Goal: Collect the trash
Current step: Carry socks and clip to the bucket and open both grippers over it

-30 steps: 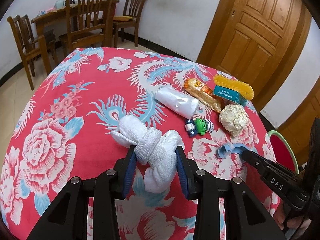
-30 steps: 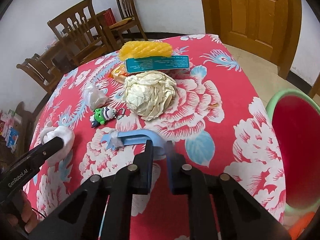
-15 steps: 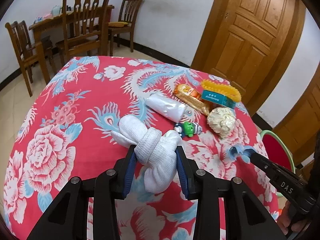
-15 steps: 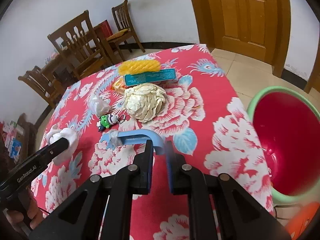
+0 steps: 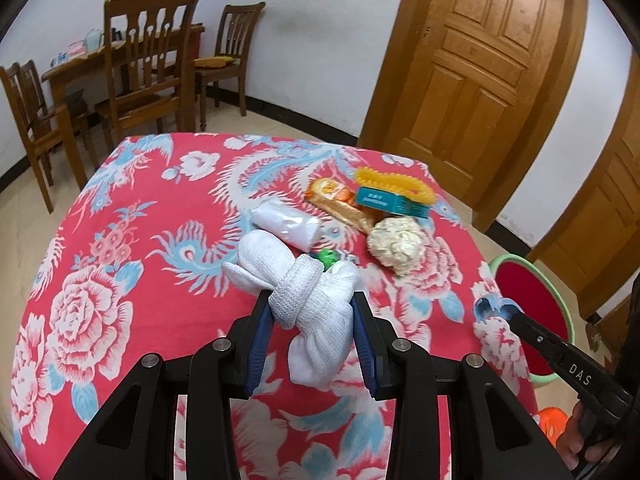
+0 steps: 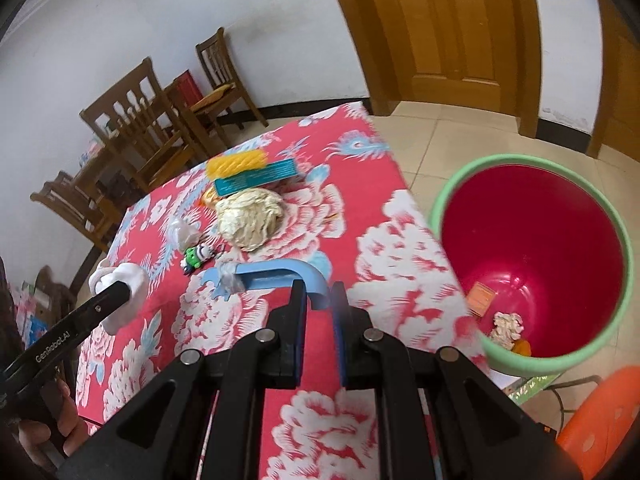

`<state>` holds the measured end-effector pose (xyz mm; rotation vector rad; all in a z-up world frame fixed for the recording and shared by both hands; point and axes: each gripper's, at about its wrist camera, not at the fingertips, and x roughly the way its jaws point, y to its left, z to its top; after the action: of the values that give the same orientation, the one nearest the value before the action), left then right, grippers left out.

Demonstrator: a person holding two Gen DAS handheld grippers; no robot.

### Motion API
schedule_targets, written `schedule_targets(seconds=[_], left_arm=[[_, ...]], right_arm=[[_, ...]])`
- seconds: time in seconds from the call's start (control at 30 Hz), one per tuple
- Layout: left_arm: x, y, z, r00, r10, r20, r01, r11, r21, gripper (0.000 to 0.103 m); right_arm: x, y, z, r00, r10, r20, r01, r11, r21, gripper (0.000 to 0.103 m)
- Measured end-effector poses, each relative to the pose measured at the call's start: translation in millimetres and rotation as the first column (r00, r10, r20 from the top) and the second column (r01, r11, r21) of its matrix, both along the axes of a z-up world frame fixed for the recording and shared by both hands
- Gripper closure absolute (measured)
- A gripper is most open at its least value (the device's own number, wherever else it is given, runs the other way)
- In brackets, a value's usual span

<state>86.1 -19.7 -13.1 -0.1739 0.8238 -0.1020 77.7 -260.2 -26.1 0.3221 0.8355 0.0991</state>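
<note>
Between left claw pads: knotted white sock | clamped, above tablecloth

Black tongs, blue-lined fingers

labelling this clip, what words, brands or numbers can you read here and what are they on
"DAS": on the arm of the right gripper, left wrist view.
"GenRobot.AI": on the arm of the left gripper, right wrist view.
Teal box: white print, too small to read.
Orange snack wrapper: print too blurred to read.
Orange card in the red bin: unreadable.
</note>
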Motion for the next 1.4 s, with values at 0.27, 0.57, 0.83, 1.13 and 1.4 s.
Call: schedule_targets(seconds=[0.27,0.57,0.83,1.13,1.4], left_arm=[[-1,-34,12,0.997,-0.078,0.016,0.078,0.997,0.006,0.064],[2,-82,22,0.983,-0.184,0.029,0.184,0.983,0.019,0.064],[7,-124,23,0.963,-0.268,0.026,0.267,0.963,0.033,0.064],[12,-165,16,0.94,-0.342,0.012,0.341,0.939,0.04,0.064],[18,-199,7,0.918,-0.397,-0.003,0.397,0.916,0.053,0.064]], right_arm=[[-17,-38,6,0.995,-0.095,0.011,0.095,0.995,0.019,0.088],[-35,-82,10,0.978,-0.207,0.02,0.206,0.978,0.038,0.088],[-47,-122,3,0.953,-0.302,0.001,0.302,0.952,0.04,0.088],[-53,-151,-12,0.926,-0.375,-0.042,0.376,0.926,0.027,0.087],[-58,-178,-24,0.902,-0.426,-0.068,0.428,0.903,0.029,0.087]])
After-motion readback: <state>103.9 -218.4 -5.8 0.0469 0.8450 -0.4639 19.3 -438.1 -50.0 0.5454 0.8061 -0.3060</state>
